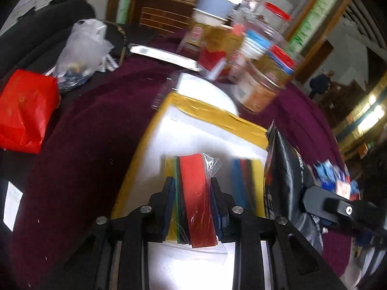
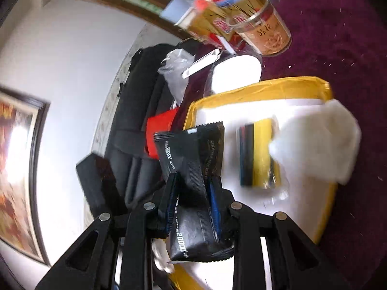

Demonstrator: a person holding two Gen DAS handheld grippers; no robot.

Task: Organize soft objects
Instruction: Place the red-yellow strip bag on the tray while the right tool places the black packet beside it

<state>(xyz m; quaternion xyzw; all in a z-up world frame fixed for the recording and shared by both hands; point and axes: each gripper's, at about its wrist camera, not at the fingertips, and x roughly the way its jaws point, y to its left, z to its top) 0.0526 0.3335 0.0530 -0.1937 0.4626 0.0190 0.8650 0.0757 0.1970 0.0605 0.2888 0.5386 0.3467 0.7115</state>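
A clear plastic packet of red, yellow, green and black strips, a black foil pouch with white lettering, a yellow-rimmed white tray and a fluffy white wad show against the maroon tablecloth.

— What carried everything?
— I saw a table under a dark purple cloth. On it lay a yellow-edged white tray, a red bag, a clear plastic bag and jars.

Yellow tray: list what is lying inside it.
Inside the yellow tray: a clear packet of coloured strips and white cotton wadding overlapping its corner. The held black pouch hides the near part.
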